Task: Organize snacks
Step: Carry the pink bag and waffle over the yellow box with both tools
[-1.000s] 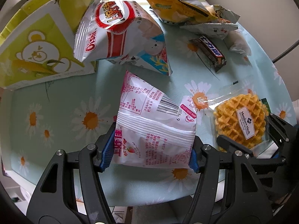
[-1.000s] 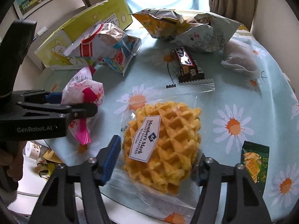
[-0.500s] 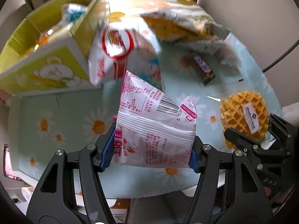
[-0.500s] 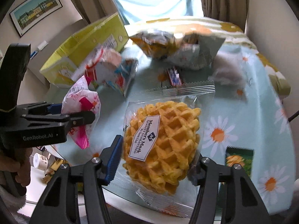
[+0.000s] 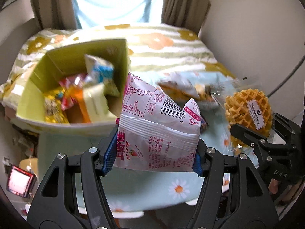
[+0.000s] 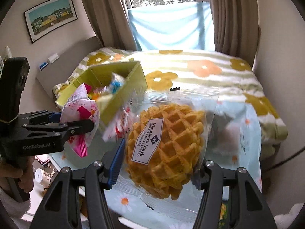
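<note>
My left gripper [image 5: 152, 162] is shut on a pink-and-white snack bag [image 5: 158, 131] and holds it in the air above the table, just right of an open yellow-green box [image 5: 57, 68] with several snacks inside. My right gripper [image 6: 158, 171] is shut on a wrapped waffle [image 6: 165, 143] in a clear packet, also lifted. The waffle [image 5: 247, 112] and right gripper [image 5: 266, 139] show at the right in the left wrist view. The left gripper [image 6: 63, 122] with its pink bag [image 6: 80, 114] shows at the left in the right wrist view, in front of the box [image 6: 118, 87].
The table wears a pale blue daisy cloth [image 5: 171, 190]. Blurred snack bags [image 5: 183, 89] lie on it behind the pink bag. A bed with a striped flower blanket [image 6: 209, 70] stands behind the table. A small green packet [image 6: 223, 211] lies near the front edge.
Both grippers have risen with their snacks and tilted up toward the room. The box now lies lower in view, its inside visible. The other snack bags have dropped behind the held items.
</note>
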The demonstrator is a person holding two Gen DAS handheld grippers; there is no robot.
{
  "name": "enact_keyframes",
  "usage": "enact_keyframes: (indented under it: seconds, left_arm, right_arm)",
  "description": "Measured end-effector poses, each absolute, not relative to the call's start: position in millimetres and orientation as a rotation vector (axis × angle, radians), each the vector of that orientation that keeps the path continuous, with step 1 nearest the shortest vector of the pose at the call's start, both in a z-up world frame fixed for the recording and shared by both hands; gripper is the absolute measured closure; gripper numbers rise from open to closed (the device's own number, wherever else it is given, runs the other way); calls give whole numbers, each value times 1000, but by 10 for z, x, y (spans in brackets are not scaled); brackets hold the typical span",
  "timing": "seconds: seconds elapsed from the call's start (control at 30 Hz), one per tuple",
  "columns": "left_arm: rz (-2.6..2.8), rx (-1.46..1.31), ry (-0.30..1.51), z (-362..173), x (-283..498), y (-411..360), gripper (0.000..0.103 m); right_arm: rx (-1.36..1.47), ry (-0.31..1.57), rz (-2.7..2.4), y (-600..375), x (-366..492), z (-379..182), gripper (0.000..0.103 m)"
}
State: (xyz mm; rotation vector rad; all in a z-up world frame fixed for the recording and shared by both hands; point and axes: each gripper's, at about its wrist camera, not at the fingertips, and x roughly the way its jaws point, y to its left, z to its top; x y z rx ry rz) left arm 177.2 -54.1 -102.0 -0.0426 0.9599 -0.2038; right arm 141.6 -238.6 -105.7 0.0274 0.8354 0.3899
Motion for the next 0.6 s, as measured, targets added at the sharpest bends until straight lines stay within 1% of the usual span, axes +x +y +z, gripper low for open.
enact_keyframes:
  seconds: [0.2,0.37,0.6]
  left_arm:
    - [-205,-68,933,-843,2039,5,43]
    - [-197,-79,925,-754,2343,564,43]
    - [-205,-73,955,-855,2856,1245,43]
  right_arm:
    - [54,801,398,-1871,1754,-818,48]
    - [79,796,409,-1364,2101,-751,48]
    - [69,816,419,-576,2516,-785,48]
